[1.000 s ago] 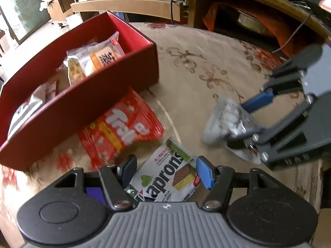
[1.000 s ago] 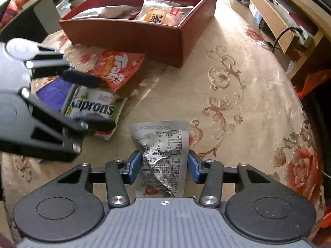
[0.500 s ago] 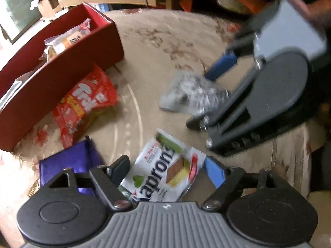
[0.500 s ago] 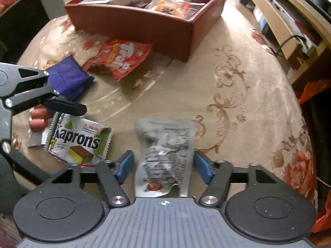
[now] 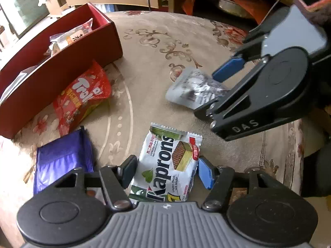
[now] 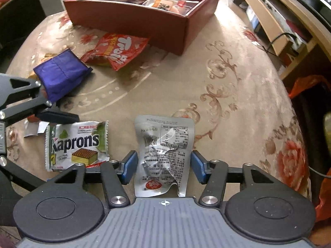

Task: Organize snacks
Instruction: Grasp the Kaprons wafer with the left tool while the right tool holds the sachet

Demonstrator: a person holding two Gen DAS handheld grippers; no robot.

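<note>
A white Kaprons wafer pack point(image 5: 167, 163) lies on the tablecloth between the open fingers of my left gripper point(image 5: 166, 172); it also shows in the right wrist view point(image 6: 75, 144). A silver foil pouch point(image 6: 164, 155) lies between the open fingers of my right gripper point(image 6: 163, 167); it also shows in the left wrist view point(image 5: 194, 90). The red box point(image 6: 132, 18) with several snack packs inside stands at the far side. A red Trolli bag point(image 6: 115, 48) and a purple pack point(image 6: 60, 74) lie in front of it.
The round table has a beige floral cloth point(image 6: 217, 86); its edge drops off at the right. Wooden shelves with a cable point(image 6: 277, 35) stand beyond. A small wrapper point(image 6: 33, 128) lies by the left gripper's finger.
Both grippers opened wider and pulled back a little. The wafer pack and the foil pouch now lie flat on the cloth between the fingers. The purple pack came into view.
</note>
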